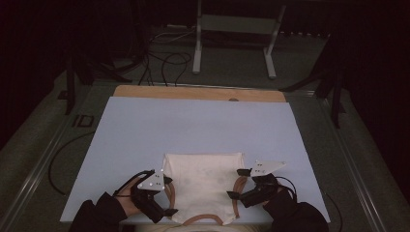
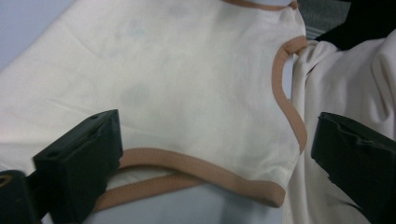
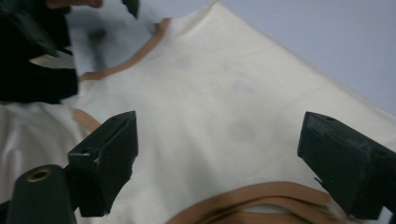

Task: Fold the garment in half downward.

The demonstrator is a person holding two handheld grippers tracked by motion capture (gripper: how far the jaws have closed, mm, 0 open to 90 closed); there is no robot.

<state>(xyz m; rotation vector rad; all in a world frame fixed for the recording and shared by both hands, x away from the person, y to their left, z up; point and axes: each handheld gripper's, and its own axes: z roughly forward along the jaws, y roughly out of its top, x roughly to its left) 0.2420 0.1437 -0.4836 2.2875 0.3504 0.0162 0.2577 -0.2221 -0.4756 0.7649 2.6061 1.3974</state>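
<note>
Right now I have both tools spread wide over the garment (image 1: 203, 186), a cream piece with tan trim (image 2: 196, 165), lying flat on the pale tabletop (image 1: 193, 128) at its near edge.

My left tool (image 1: 168, 195) sits at the garment's left side. In the left gripper view its two black jaws stand far apart with nothing pressed between them; a curved band of the trim runs just ahead of the jaws, passing from one towards the other, and the cream cloth lies beyond it. Past the jaw on that view's right, more cream cloth lies bunched in folds.

My right tool (image 1: 238, 183) sits at the garment's right side, about level with the left one. In the right gripper view its jaws are likewise wide apart and grip nothing; the flat cream cloth (image 3: 224, 112) lies between and ahead of them, and a loop of tan trim lies close in, low between the jaws. Farther off in that view, beyond the cloth, I see the other tool and a dark sleeve (image 3: 32, 70).

From above, the garment spans the gap between the two tools, its squared far edge lying ahead of both.
</note>
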